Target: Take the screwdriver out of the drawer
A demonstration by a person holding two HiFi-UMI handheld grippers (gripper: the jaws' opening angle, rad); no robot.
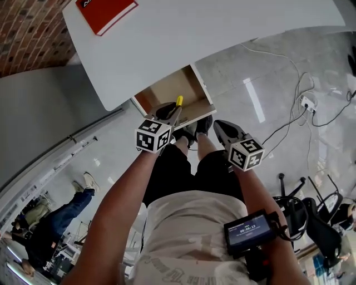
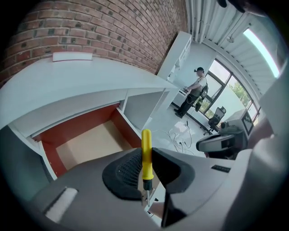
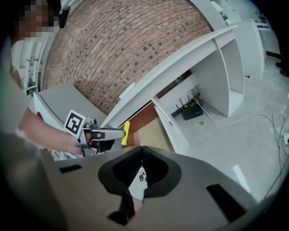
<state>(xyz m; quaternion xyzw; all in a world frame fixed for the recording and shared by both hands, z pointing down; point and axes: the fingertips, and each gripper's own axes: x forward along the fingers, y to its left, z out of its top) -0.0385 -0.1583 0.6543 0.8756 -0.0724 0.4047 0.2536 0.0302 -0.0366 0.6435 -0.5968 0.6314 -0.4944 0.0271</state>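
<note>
1. Left claw is narrowed onto the yellow screwdriver, pinched at the low end of the handle, which stands upright.
2. The screwdriver is in the air, on the near side of the open drawer under the white tabletop.
3. Right claw is closed on nothing and hangs to the right.
4. Step looks like the take-out, nearly done. Next move likely: carry it clear and keep a firm pinch, since the thin handle could twist.

Screwdriver above open drawer, drawer under desk, book on desk
</note>
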